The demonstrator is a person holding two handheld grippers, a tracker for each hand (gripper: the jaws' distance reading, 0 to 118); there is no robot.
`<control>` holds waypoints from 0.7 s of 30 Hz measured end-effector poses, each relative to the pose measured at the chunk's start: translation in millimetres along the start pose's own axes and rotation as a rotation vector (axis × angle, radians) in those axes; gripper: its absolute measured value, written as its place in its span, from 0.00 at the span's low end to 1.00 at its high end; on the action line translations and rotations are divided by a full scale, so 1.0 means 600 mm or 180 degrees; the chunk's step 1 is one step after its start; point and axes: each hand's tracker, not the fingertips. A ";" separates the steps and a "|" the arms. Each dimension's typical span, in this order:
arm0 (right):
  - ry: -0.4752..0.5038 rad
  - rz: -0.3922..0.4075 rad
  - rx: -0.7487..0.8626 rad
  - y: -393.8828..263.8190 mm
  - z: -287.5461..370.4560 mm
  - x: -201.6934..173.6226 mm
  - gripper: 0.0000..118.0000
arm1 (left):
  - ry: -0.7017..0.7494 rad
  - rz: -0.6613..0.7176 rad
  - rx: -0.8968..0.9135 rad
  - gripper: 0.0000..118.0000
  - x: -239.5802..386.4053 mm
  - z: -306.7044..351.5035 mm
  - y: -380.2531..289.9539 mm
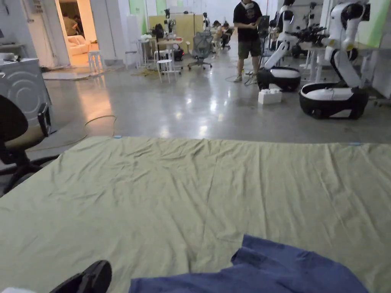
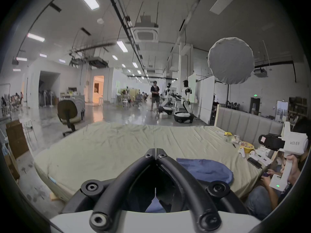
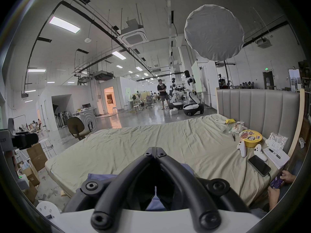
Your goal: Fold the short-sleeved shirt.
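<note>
Shirt: we see a blue shirt lying crumpled at the near edge of the bed, its fabric bunched rather than spread flat.
Bed: a wrinkled pale green sheet covers the bed and runs toward the grey floor.
Left gripper: we hold the left gripper level above the near edge of the bed; its two black jaws meet at the tips with nothing between them, and the shirt lies just beyond and to their right in the left gripper view.
Right gripper: the right gripper is likewise closed, jaw tips together and empty, with blue fabric showing on both sides of its jaws in the right gripper view.
Headboard: a grey padded headboard stands at the right end of the bed.
Clutter: near the headboard lie a yellow bowl, two white controllers, a phone and a notepad.
Seated person: a hand at the bed's right edge holds a small purple object.
Room: a person in a black top stands on the floor beside two white robots; an office chair sits off the bed's left corner.
Overhead: a round white diffuser hangs above the bed's right end.
</note>
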 end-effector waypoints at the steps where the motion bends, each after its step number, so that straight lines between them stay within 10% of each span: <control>1: 0.0011 0.0022 -0.0057 -0.007 -0.002 0.001 0.00 | -0.0005 0.0068 -0.0117 0.00 -0.008 -0.014 -0.007; 5: -0.0019 0.0038 -0.0279 -0.033 -0.016 0.009 0.00 | 0.0004 0.0246 -0.0656 0.01 -0.048 -0.095 -0.036; 10: -0.0089 -0.0029 -0.0539 -0.061 -0.039 0.025 0.00 | 0.0111 0.0583 -0.1367 0.27 -0.117 -0.273 -0.103; 12: -0.0112 -0.0067 -0.0603 -0.068 -0.044 0.032 0.00 | 0.0174 0.0612 -0.1612 0.61 -0.136 -0.351 -0.137; 21: -0.0316 -0.0119 -0.0854 -0.085 -0.035 0.060 0.00 | 0.0463 0.0509 -0.2485 0.58 -0.166 -0.554 -0.257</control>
